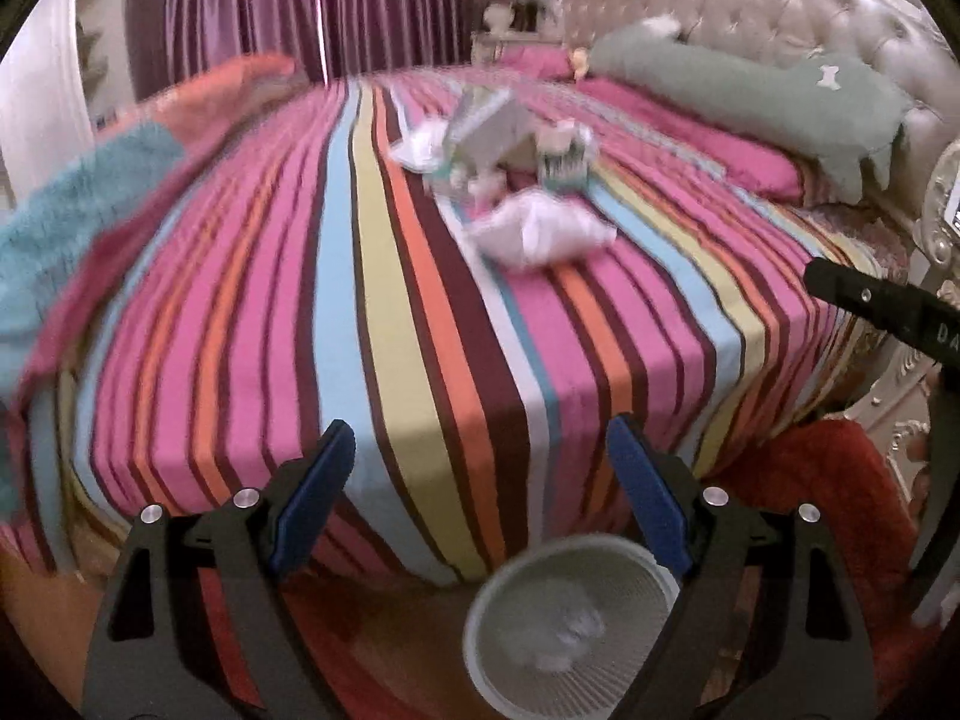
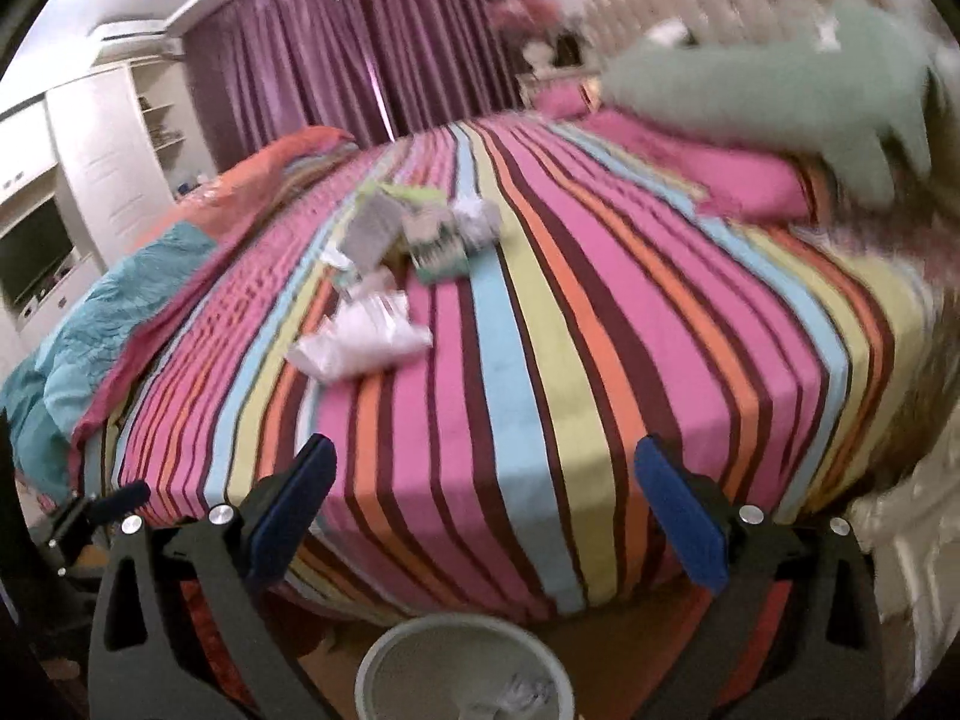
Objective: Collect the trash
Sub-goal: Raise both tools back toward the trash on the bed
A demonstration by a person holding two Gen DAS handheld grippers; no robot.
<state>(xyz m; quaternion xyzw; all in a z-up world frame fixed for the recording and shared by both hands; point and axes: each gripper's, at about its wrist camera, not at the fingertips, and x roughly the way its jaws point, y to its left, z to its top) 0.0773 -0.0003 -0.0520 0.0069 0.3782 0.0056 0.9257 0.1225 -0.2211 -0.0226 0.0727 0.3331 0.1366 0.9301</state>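
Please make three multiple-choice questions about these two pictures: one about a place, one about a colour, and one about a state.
1. Where does the round white ribbed wastebasket stand?
A. on the floor at the near edge of the striped bed
B. on the bed
C. beside the curtains

2. What colour is the long pillow by the tufted headboard?
A. yellow
B. grey-green
C. black

3. How do the jaws of the left gripper stand?
A. shut on paper
B. shut on nothing
C. open, holding nothing

Answers: 1 A, the basket sits below the mattress edge in both views. 2 B, its cover is grey-green. 3 C, the blue pads are wide apart with only bedsheet between them.
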